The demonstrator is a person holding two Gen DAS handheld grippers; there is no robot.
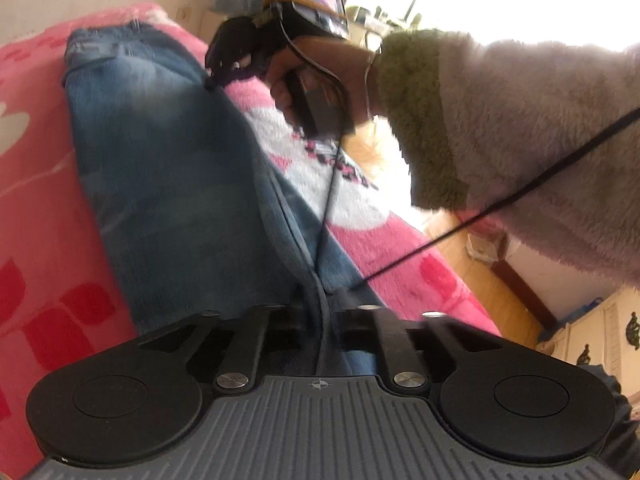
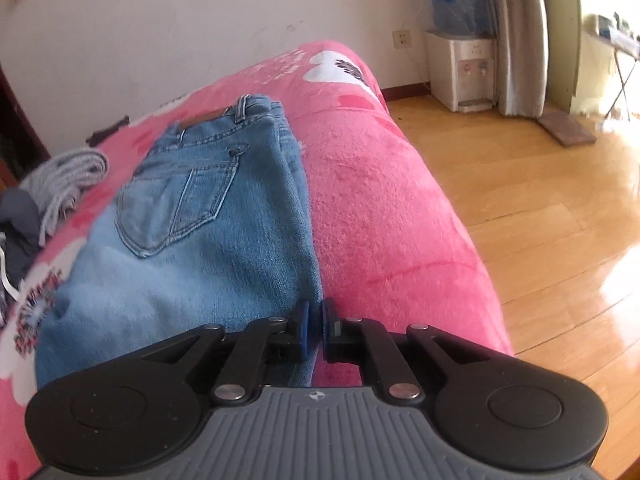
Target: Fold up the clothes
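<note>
On fluffy pink blanket [image 2: 380,208]: faded denim jeans [image 2: 208,216], both grippers pinching edge.

The right gripper [image 2: 315,330] pinches the edge of the blue jeans [image 2: 208,216] lying on the pink blanket [image 2: 380,220], with grey clothes [image 2: 68,176] nearby.

Home bedroom: blanketed bed [image 2: 380,208], water dispenser [image 2: 464,74].

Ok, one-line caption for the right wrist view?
Right gripper shut on the edge of blue jeans laid across a pink blanket.
</note>
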